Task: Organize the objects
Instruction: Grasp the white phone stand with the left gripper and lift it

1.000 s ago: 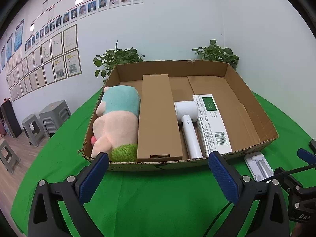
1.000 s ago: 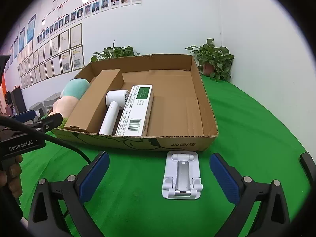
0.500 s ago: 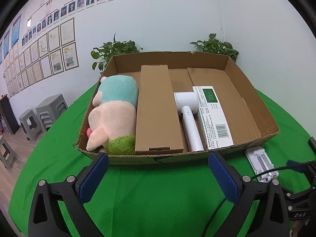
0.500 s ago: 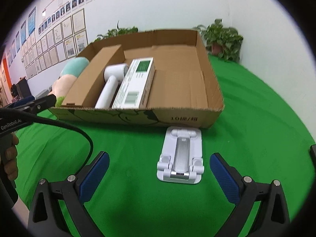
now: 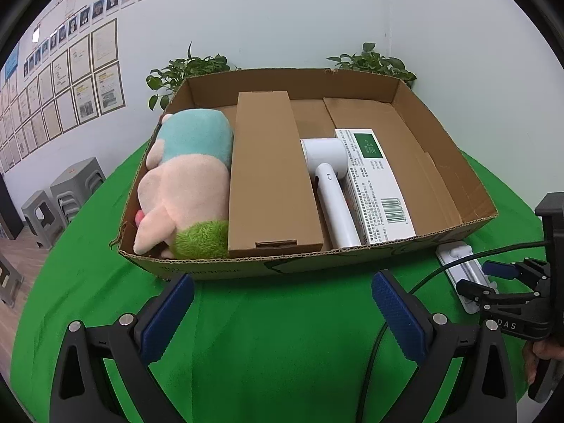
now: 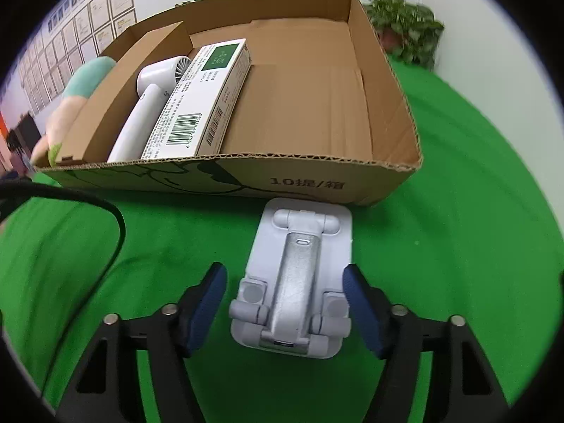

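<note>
Two blue pads of the right gripper (image 6: 284,312) straddle the white folding stand (image 6: 294,282) — one on each side, spread a little wider than it, contact not clear. It lies flat on the green cloth (image 6: 458,246), just in front of the cardboard box (image 6: 317,183). Inside lie a plush toy (image 5: 183,183), a brown carton (image 5: 268,172), a white hair dryer (image 5: 329,183) and a green-labelled packet (image 5: 373,183). Well apart, the left gripper (image 5: 282,320) hovers over the cloth — fingers wide, holding nothing.

The left gripper (image 5: 282,312) hangs wide apart before the cardboard box (image 5: 444,162) holding a plush toy (image 5: 183,183).
</note>
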